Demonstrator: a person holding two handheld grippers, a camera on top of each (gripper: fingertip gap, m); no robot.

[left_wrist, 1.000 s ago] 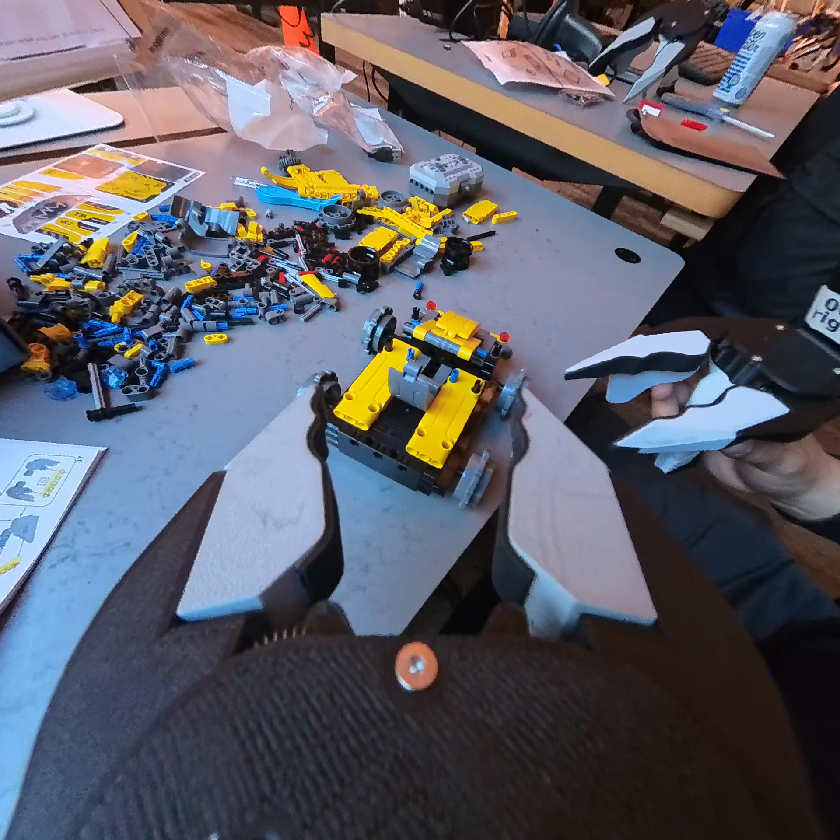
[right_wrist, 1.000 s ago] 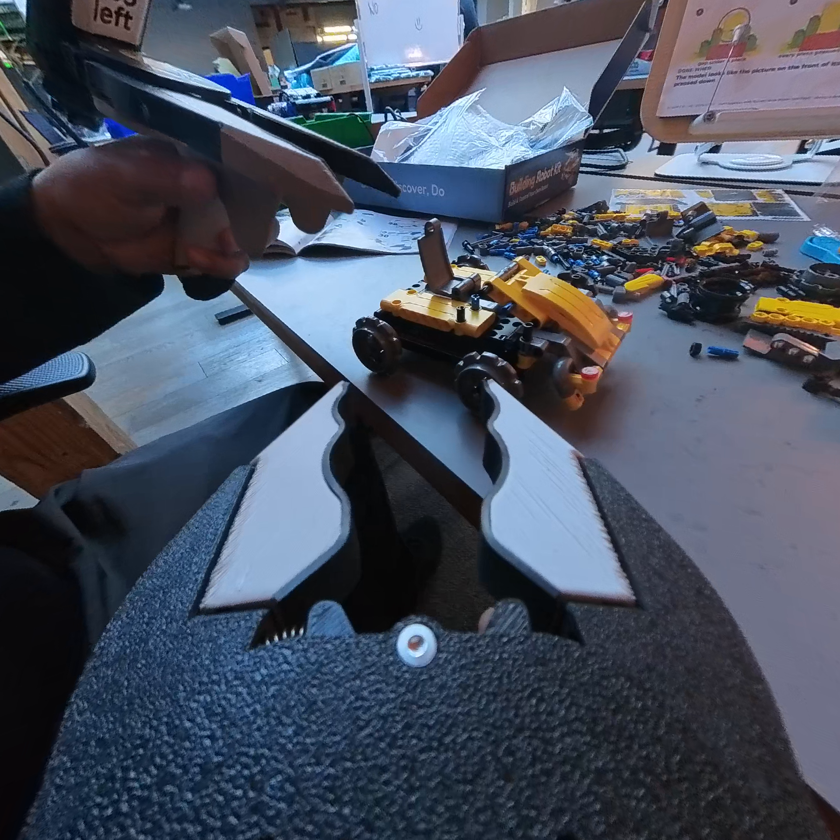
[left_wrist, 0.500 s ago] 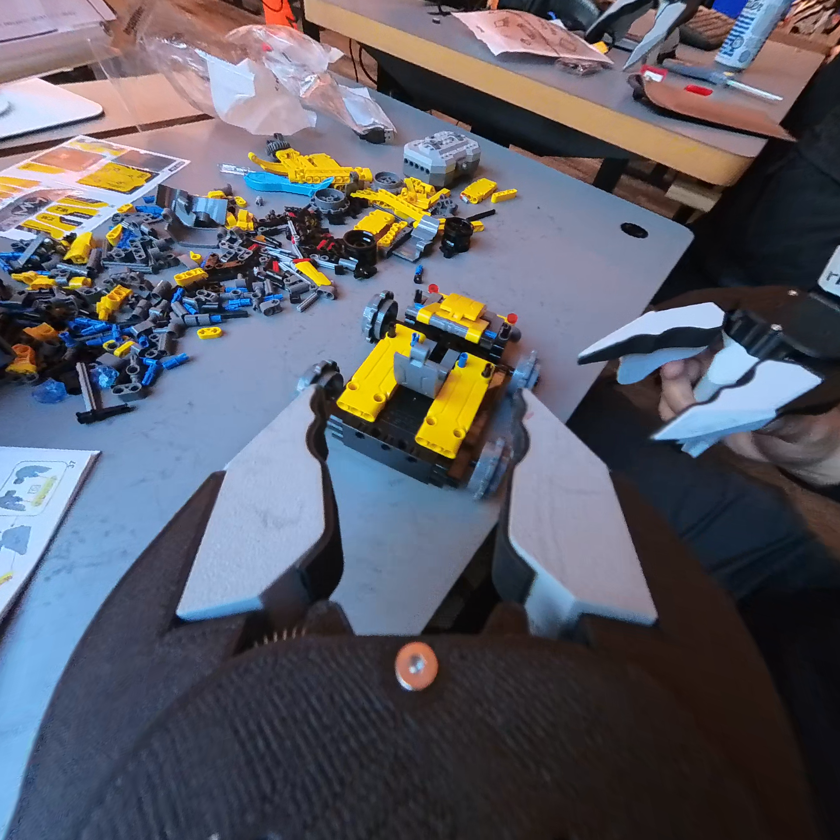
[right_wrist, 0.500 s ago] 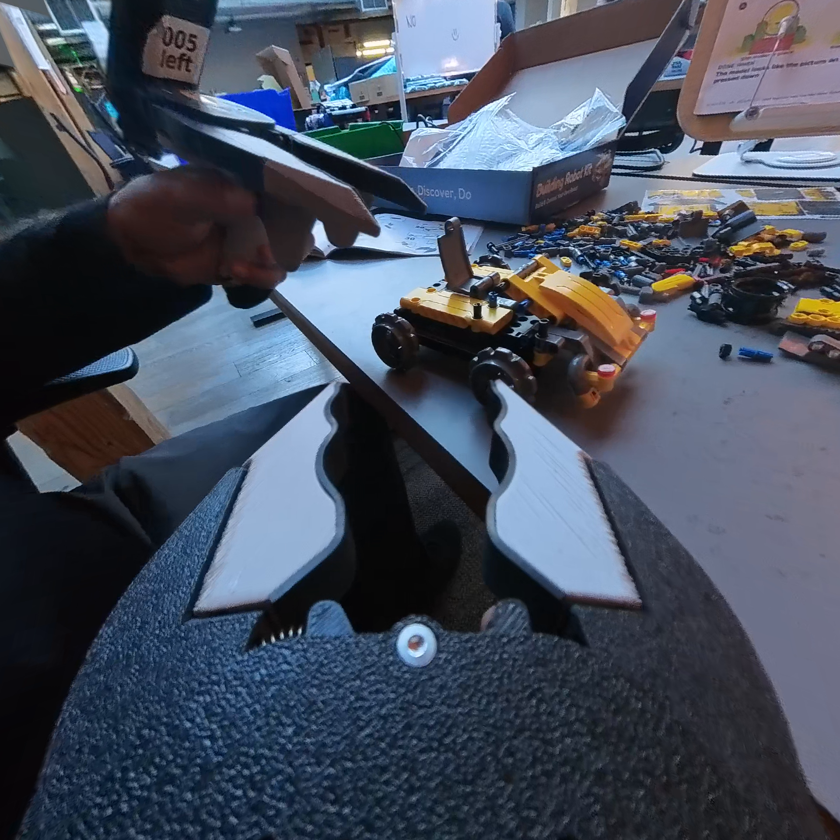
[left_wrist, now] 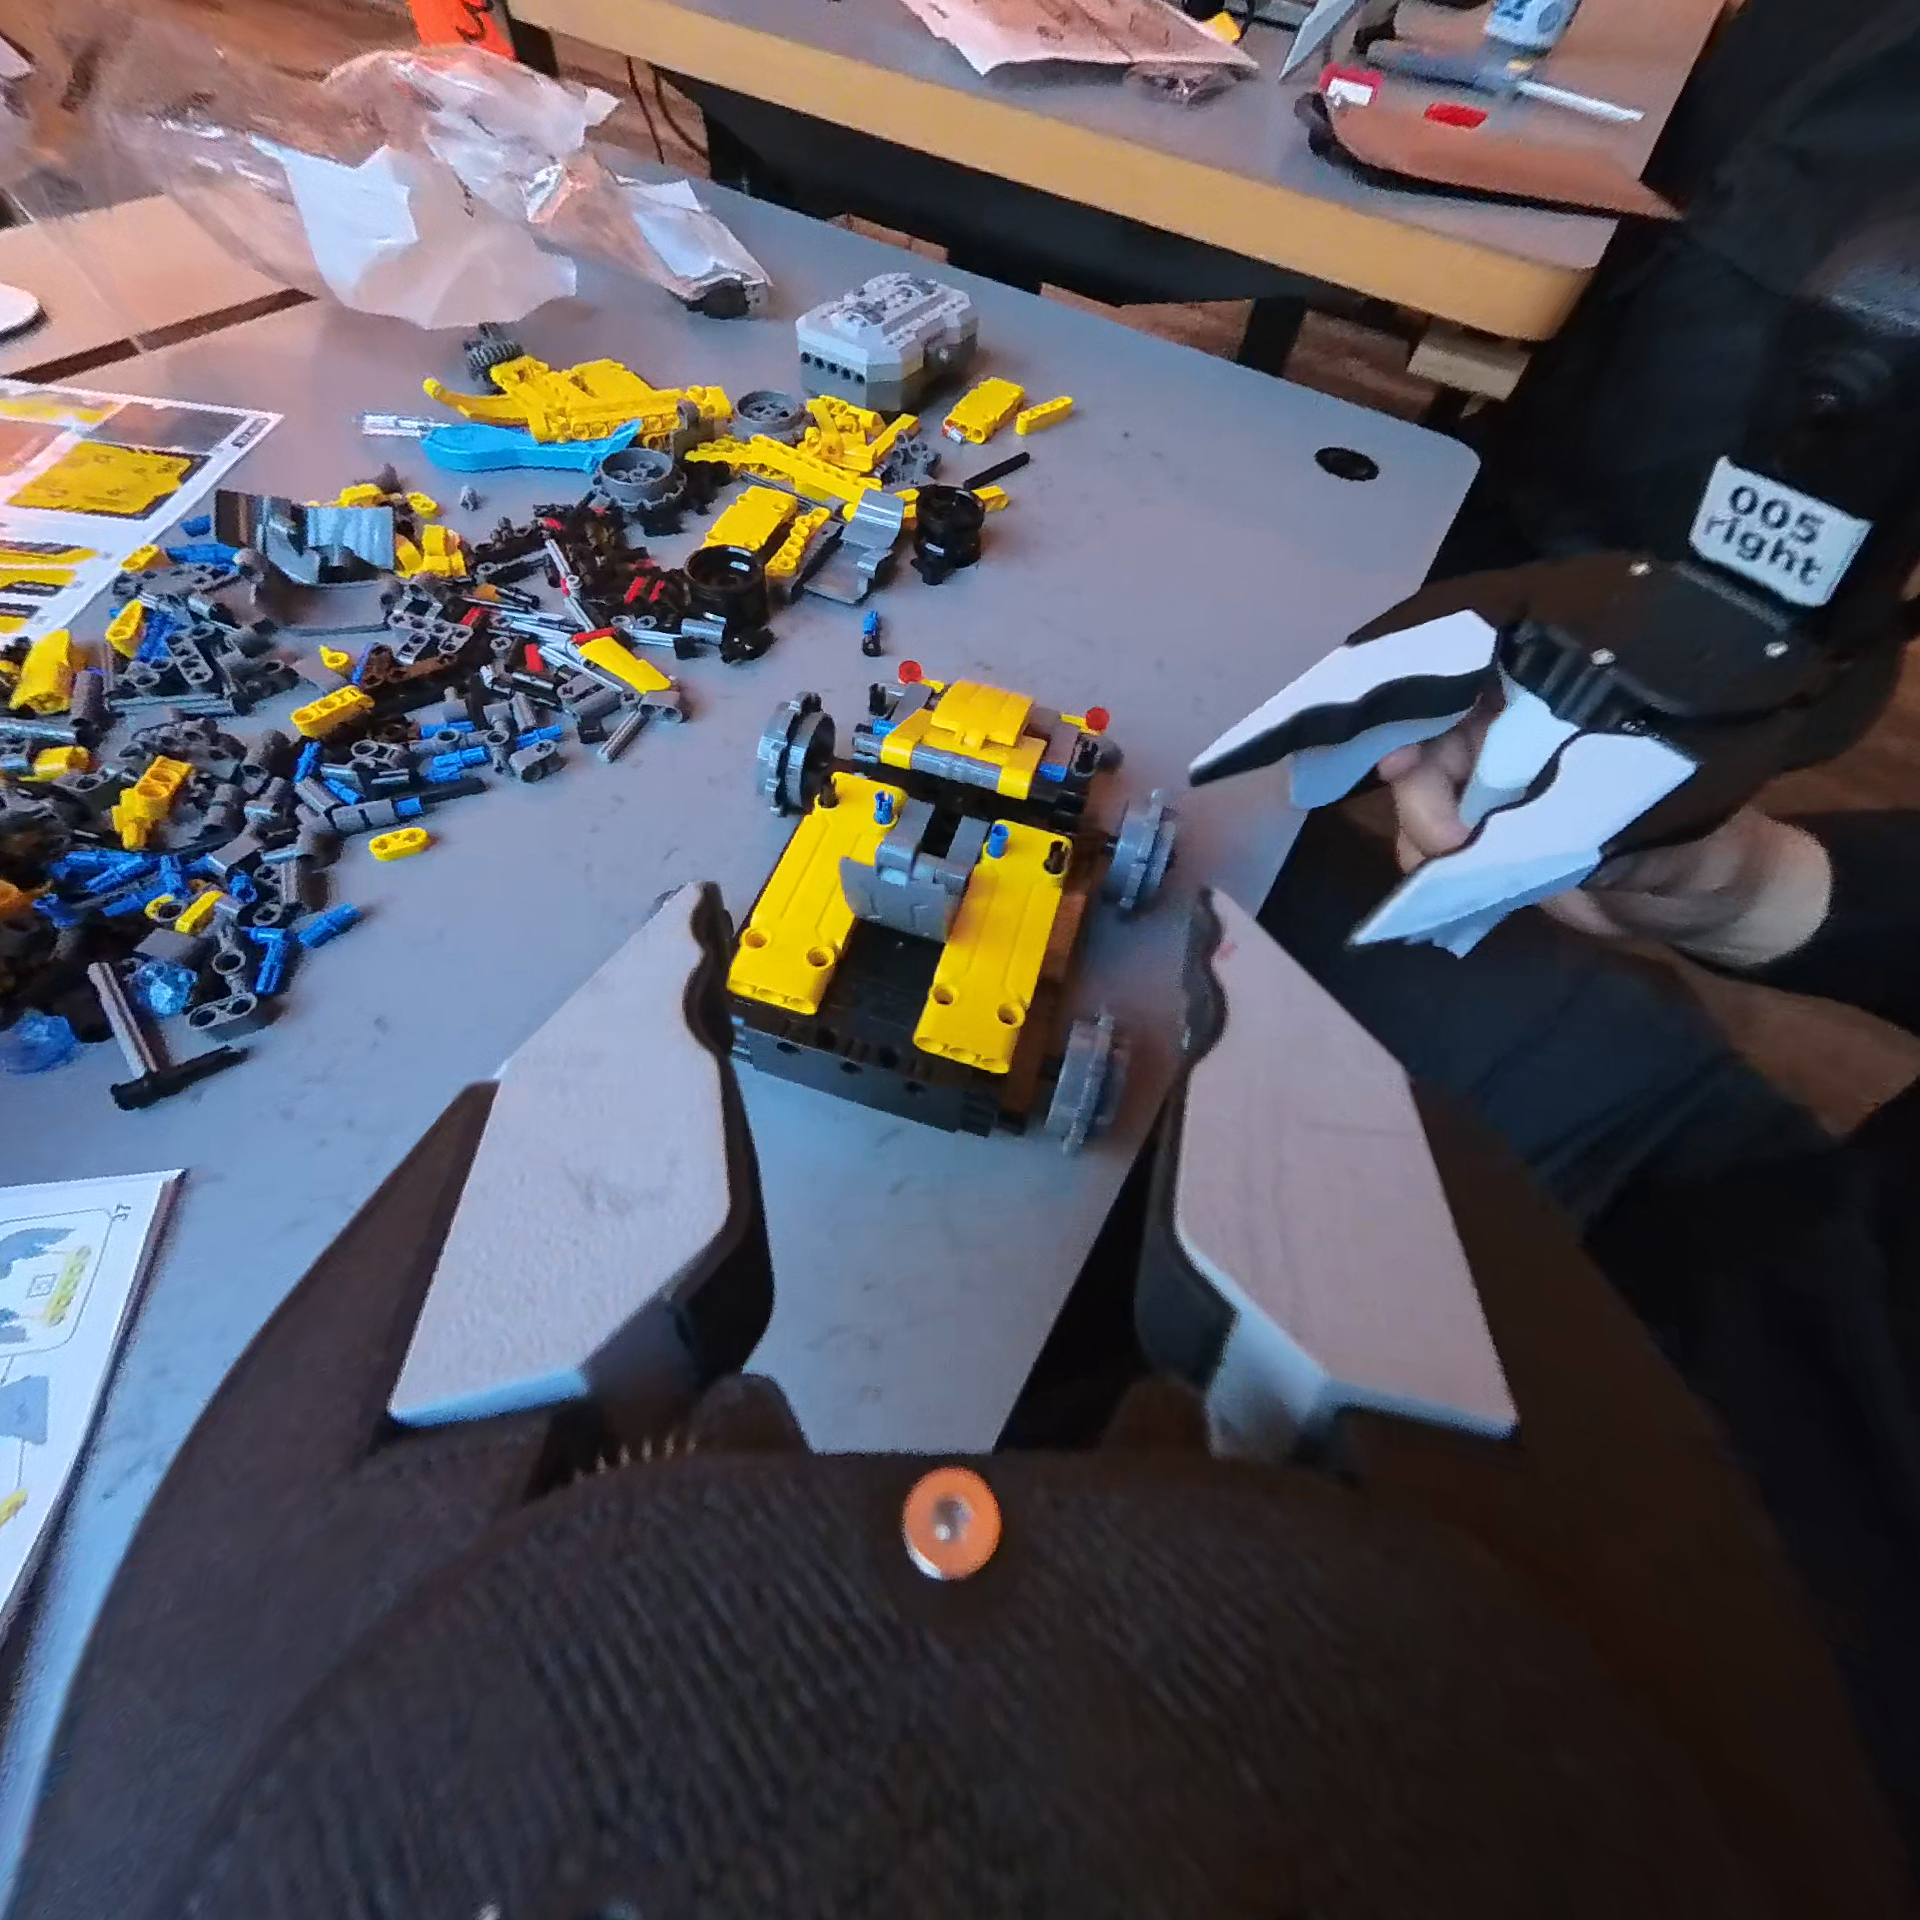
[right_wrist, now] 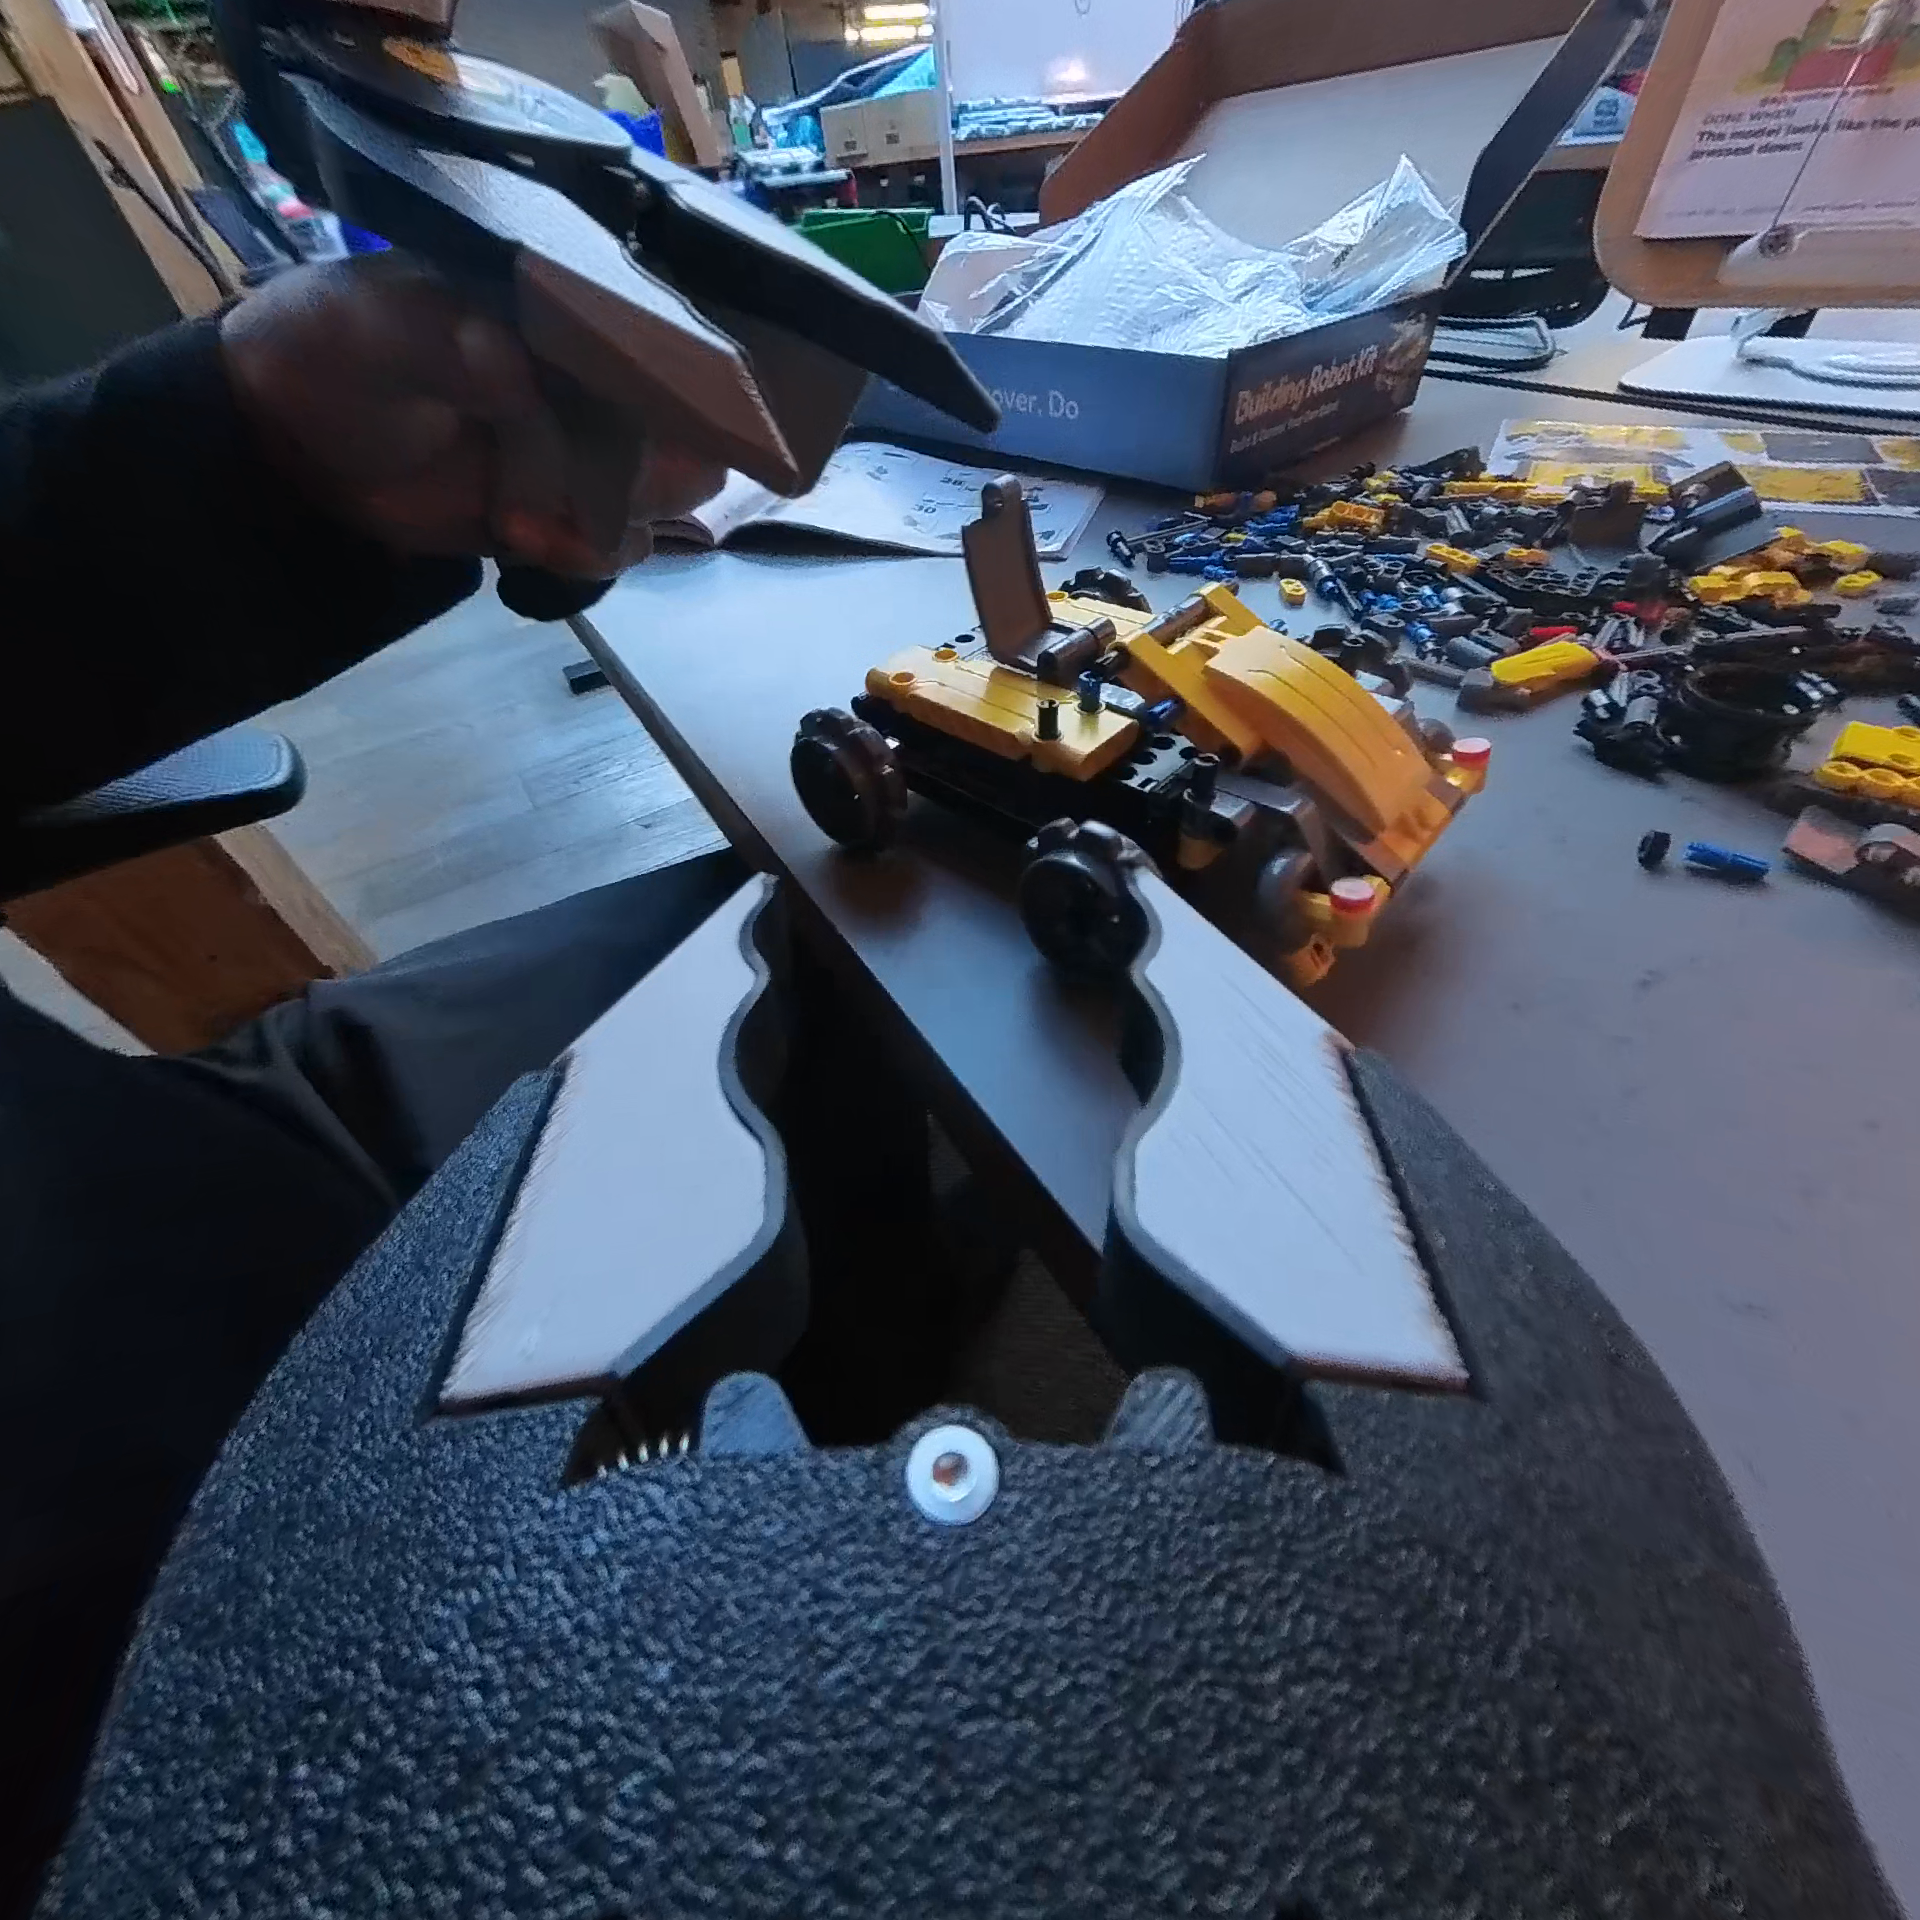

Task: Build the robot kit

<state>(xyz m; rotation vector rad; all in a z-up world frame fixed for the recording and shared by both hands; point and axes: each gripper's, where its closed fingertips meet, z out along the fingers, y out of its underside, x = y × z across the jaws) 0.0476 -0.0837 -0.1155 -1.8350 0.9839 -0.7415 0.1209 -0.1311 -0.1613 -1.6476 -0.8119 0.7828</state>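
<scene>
The left gripper (left_wrist: 945, 914) is hovering above the grey bench (left_wrist: 1195, 540) with its fingers (left_wrist: 613, 1122) spread wide and holding nothing. Between the fingertips, a little ahead of them, the yellow and black toy car (left_wrist: 925, 914) is standing on its grey wheels near the bench edge; no finger is touching it. A grey flap is standing upright on top of the car.

The right gripper (left_wrist: 1351, 831) is waiting off the bench edge, just beside the car, held by a hand (left_wrist: 1621, 883). Its fingers (right_wrist: 1278, 1174) are also wide apart and empty, and the nearest car wheel is showing just above the right fingertip.

Behind the car, a pile of loose building pieces (left_wrist: 395, 665), yellow, blue, black and grey, is lying across the bench. A grey block (left_wrist: 883, 338) and a clear plastic bag (left_wrist: 416, 208) are sitting further back. A printed booklet (left_wrist: 62, 1340) is lying at the left edge, and an open cardboard box (right_wrist: 1247, 353) with plastic wrap is standing at the far side.
</scene>
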